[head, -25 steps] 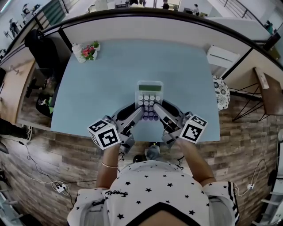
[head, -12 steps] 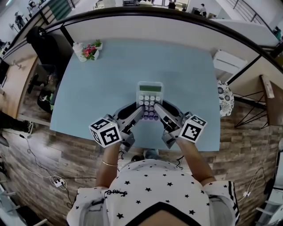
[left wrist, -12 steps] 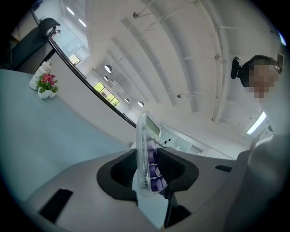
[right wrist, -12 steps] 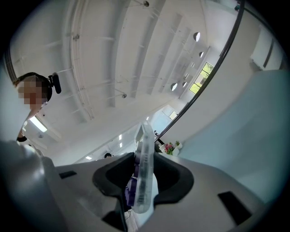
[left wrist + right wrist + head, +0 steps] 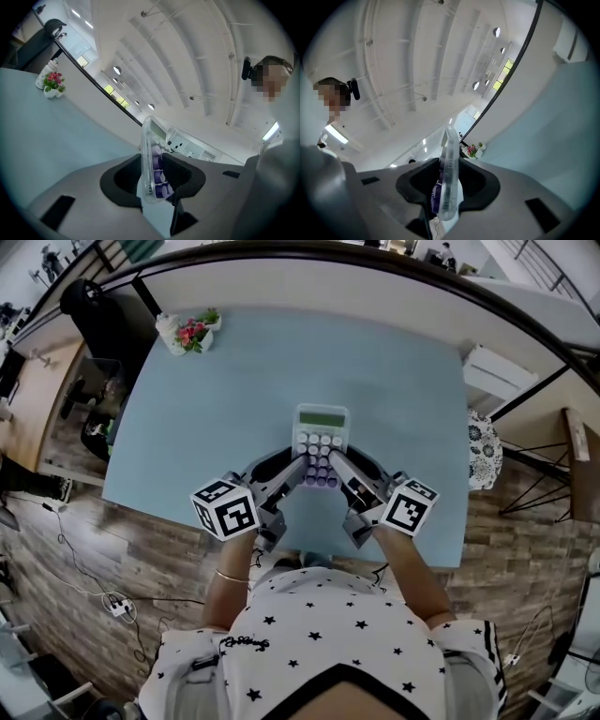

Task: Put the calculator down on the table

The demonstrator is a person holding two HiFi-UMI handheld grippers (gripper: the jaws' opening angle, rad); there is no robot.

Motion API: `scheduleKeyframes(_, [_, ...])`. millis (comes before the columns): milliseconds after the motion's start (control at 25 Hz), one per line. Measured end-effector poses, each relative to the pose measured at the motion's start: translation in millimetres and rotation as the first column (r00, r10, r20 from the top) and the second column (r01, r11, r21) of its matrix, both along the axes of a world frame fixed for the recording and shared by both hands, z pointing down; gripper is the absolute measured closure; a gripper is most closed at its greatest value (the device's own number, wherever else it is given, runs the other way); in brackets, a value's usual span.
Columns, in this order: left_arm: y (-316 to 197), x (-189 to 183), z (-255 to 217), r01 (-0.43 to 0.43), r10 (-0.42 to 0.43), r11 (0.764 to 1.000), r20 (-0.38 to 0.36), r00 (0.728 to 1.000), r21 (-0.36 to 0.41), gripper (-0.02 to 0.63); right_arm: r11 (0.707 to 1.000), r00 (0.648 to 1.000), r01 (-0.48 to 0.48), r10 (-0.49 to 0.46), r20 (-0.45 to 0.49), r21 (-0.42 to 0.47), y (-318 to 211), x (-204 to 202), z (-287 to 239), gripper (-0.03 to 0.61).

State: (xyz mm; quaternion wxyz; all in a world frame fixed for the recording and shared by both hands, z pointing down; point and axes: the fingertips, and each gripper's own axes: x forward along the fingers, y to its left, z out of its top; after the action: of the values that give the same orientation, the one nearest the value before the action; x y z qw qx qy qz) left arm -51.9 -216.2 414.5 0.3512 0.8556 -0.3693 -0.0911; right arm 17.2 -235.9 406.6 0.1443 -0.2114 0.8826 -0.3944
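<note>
A white calculator (image 5: 322, 439) with a green display and purple keys is held over the light blue table (image 5: 216, 409), near its front edge. My left gripper (image 5: 302, 472) is shut on its lower left corner and my right gripper (image 5: 335, 467) on its lower right. In the left gripper view the calculator (image 5: 151, 157) stands edge-on, keys showing, with the left gripper (image 5: 154, 172) pinching it. The right gripper view shows the calculator (image 5: 451, 176) edge-on in the right gripper (image 5: 449, 187), whose jaws have just been closing on it. Whether it touches the table I cannot tell.
A small pot of pink flowers (image 5: 186, 332) stands at the table's far left corner. A black chair (image 5: 89, 310) is past the left edge, a white unit (image 5: 497, 371) past the right. Wood floor with cables lies below the front edge.
Both grippers, still holding the calculator, have moved a little farther in over the table and lower. The grip looks the same.
</note>
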Motion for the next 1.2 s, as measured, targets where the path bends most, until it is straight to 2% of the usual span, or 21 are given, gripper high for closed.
scheduleKeyframes(600, [-9, 7, 31, 0.014, -0.012, 0.997, 0.029, 1.000, -0.076, 0.451, 0.996, 1.000, 0.002, -0.001, 0.005, -0.088, -10, 7, 34, 0.454])
scheduleKeyframes(1200, [-24, -5, 83, -0.039, 0.048, 0.973, 0.036, 0.998, -0.226, 0.453, 0.971, 0.998, -0.056, 0.050, -0.029, -0.232, -22, -5, 88, 0.451])
